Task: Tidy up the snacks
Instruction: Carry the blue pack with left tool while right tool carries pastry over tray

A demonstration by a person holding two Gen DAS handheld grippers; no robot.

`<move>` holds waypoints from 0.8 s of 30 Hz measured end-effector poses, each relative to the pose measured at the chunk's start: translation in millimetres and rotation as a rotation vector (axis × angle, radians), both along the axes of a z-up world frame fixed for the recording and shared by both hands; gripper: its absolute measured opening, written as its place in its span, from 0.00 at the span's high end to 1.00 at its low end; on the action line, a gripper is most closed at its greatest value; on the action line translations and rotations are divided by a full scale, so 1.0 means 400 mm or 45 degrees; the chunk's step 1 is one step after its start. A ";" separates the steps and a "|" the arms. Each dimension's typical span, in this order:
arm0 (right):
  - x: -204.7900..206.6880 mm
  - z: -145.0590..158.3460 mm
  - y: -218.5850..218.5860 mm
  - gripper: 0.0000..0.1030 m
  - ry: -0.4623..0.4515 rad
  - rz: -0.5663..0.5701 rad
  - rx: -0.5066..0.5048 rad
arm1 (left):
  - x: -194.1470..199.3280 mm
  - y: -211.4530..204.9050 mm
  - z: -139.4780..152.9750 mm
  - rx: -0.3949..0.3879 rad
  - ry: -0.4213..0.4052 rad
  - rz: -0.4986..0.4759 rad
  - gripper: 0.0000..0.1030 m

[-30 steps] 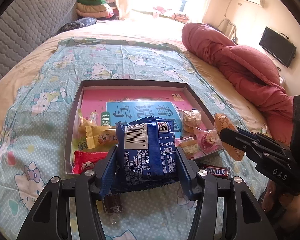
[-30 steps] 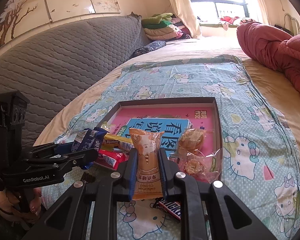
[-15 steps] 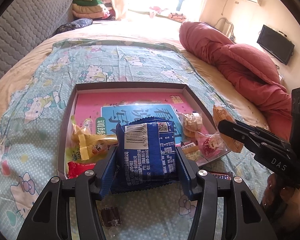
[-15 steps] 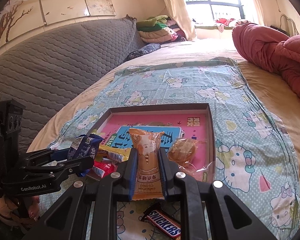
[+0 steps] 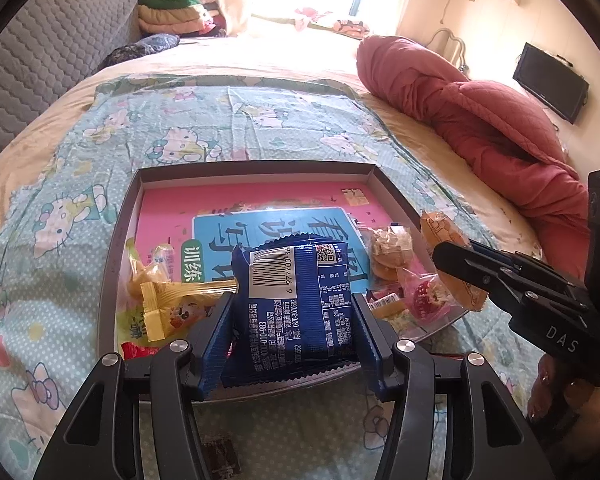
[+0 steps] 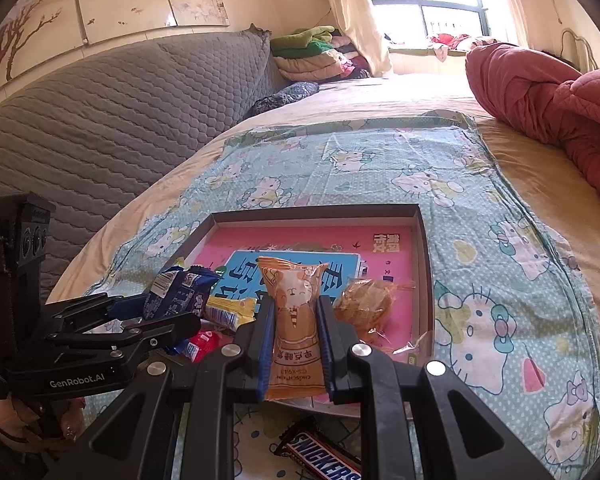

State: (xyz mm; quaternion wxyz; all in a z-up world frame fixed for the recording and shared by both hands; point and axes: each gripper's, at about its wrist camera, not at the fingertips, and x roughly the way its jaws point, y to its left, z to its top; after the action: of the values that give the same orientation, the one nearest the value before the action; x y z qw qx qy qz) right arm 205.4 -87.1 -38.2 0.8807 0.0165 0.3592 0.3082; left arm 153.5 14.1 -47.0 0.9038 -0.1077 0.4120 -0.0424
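My left gripper (image 5: pixel 294 320) is shut on a blue snack packet (image 5: pixel 296 300) and holds it over the near part of a shallow dark box (image 5: pixel 256 170) with a pink and blue lining. My right gripper (image 6: pixel 296 320) is shut on an orange snack packet (image 6: pixel 294 320) with a cat print, just above the box's (image 6: pixel 320 212) near edge. Each gripper shows in the other view: the right one (image 5: pixel 456 252) at the box's right side, the left one (image 6: pixel 180 300) at its left. Yellow, red and clear wrapped snacks (image 5: pixel 168 300) lie inside the box.
A Snickers bar (image 6: pixel 324 456) lies on the cartoon-cat sheet (image 6: pixel 500 280) in front of the box, and a small dark wrapped sweet (image 5: pixel 220 456) lies under my left gripper. A red quilt (image 5: pixel 480 120) is bunched at the right. A grey padded headboard (image 6: pixel 100 120) runs along the left.
Both grippers have moved forward with their packets toward and over the box's near edge. The Snickers bar and the dark sweet have slid lower in the views. Both grips are unchanged.
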 end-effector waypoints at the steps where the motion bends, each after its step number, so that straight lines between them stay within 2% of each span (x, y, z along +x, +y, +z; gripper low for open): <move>1: 0.002 -0.001 0.001 0.80 0.001 0.000 -0.003 | 0.002 -0.001 -0.002 0.000 0.002 -0.002 0.44; 24: 0.030 -0.066 0.037 0.80 0.081 -0.002 -0.129 | 0.046 -0.032 -0.057 0.021 0.065 -0.072 0.44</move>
State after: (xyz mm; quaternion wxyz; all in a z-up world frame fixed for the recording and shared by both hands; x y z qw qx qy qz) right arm 217.5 -72.4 -64.7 0.8688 -0.0182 0.4021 0.2883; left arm 172.0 1.3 -69.8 0.8923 -0.0896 0.4382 -0.0620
